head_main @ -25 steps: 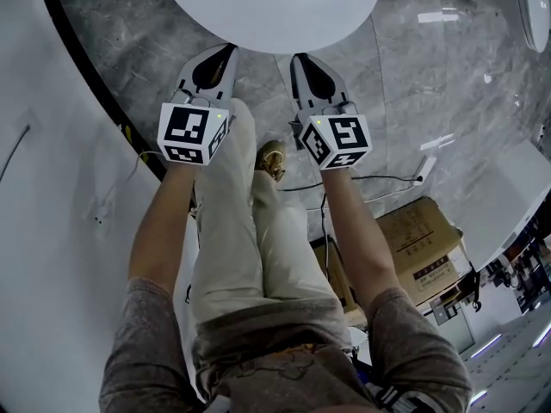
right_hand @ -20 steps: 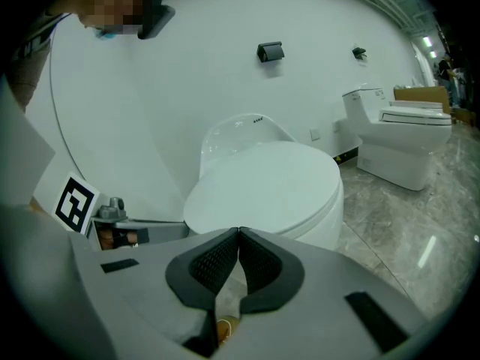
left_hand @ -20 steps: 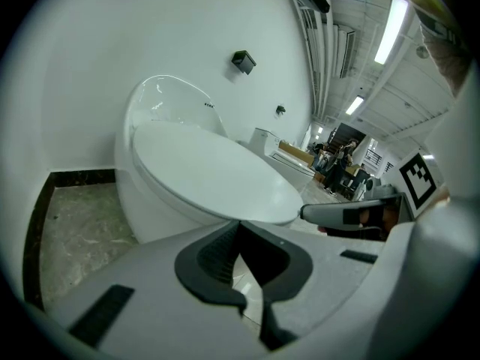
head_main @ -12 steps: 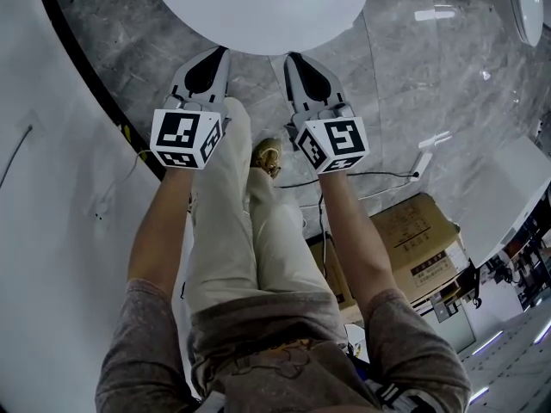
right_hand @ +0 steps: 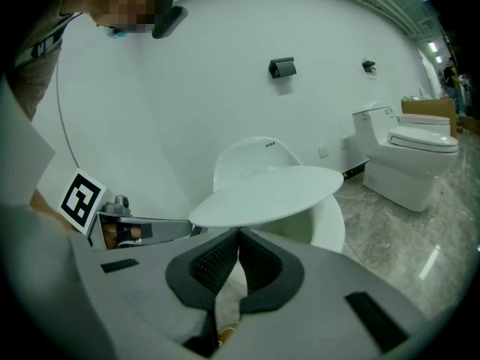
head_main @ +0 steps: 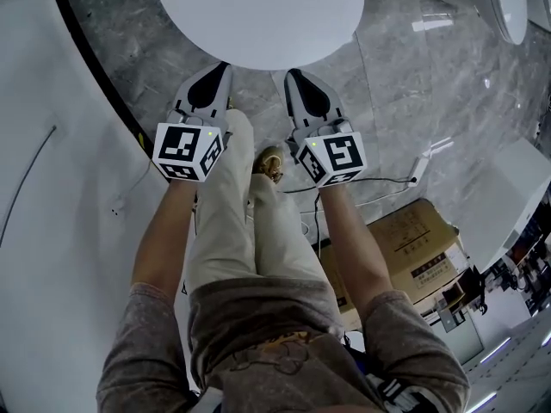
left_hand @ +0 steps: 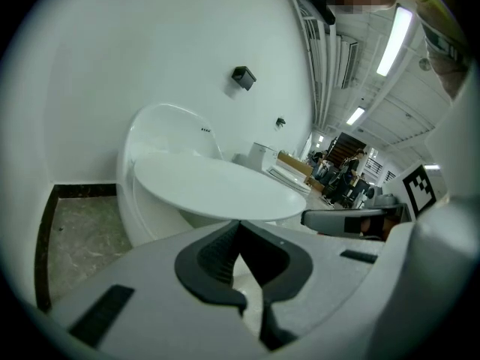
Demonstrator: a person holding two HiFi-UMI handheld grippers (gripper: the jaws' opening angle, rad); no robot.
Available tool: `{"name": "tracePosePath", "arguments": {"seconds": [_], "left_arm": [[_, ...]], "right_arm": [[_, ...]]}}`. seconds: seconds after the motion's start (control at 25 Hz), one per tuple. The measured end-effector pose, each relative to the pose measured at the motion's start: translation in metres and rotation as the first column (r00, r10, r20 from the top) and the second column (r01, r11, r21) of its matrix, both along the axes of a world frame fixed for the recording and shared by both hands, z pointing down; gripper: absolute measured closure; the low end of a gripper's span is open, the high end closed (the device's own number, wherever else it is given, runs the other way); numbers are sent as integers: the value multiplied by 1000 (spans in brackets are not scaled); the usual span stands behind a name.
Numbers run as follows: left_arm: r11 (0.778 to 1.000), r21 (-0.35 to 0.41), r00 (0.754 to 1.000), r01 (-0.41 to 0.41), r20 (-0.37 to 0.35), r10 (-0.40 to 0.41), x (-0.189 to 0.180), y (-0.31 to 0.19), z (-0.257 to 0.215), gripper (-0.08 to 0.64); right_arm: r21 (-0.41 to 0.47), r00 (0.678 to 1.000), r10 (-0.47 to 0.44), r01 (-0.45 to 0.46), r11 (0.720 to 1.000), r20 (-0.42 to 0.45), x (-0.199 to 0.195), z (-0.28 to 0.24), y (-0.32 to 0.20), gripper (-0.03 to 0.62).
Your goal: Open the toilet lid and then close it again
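Observation:
The white oval toilet lid [head_main: 258, 15] fills the top of the head view. In the gripper views the lid [right_hand: 266, 190] stands tilted, its front edge lifted clear of the white bowl [right_hand: 330, 227]. My left gripper [head_main: 219, 69] is shut, with nothing between its pads, and its tips reach just under the lid's front edge. My right gripper [head_main: 293, 76] is also shut and empty, its tips under the same edge a little to the right. In the left gripper view, the lid [left_hand: 217, 190] hovers over the bowl [left_hand: 157, 216] right above the left gripper [left_hand: 238, 225].
A second white toilet [right_hand: 409, 156] stands to the right on the grey marble floor. A cardboard box [head_main: 422, 248] and a cable [head_main: 379, 179] lie behind me on the right. A curved white wall [head_main: 52, 231] runs along the left. My legs and a shoe [head_main: 272, 162] are below the grippers.
Both grippers have risen together under the lid's front edge, and the lid has tipped up with them. Both stayed shut.

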State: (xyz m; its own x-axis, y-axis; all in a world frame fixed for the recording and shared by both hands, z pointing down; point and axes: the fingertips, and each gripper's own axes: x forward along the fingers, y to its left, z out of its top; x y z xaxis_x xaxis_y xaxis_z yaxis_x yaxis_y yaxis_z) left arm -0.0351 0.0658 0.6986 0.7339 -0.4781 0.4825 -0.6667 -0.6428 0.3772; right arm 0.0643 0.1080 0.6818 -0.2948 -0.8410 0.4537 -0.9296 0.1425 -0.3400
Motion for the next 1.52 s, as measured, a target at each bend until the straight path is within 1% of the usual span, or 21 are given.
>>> {"name": "tracePosePath", "arguments": {"seconds": [0.16,0.32,0.44,0.72,0.88,1.0,1.12,1.28,1.52], "left_arm": [[1000,4,1000,-2,-10,2,2,-12,-33,551],[1000,3,999,13,-33,-13,-3,-26,-69,551],[1000,2,999,23,-35,-23,-3,-42,-98,551],[999,-28,999,19,-40,-20,-2,-97,-162,551],[998,-52,998,33,-57,-36,-6,-126,-185,551],[998,-52,996,43,-79,-47,-9,-148,-199,551],[997,-45,994,62,-92,-66,-7,-169,-211,551],[994,-35,990,99,-98,-102,-14,-212,-239,551],[987,-21,984,157,-78,-158,-8,-259,-259,551]], "right_arm": [[16,1000,18,-18,1000,-3,8,-34,-16,565],[38,1000,5,-5,999,-16,5,-76,-34,565],[47,1000,4,-3,999,-25,7,-110,-52,565],[56,997,43,-40,998,-57,14,-186,-115,565],[55,996,46,-42,998,-79,10,-214,-149,565],[73,995,48,-42,996,-84,6,-231,-174,565],[92,996,29,-21,996,-87,7,-246,-198,565],[117,996,-16,26,993,-90,-1,-278,-245,565],[146,993,-90,100,984,-74,3,-301,-299,565]]}}
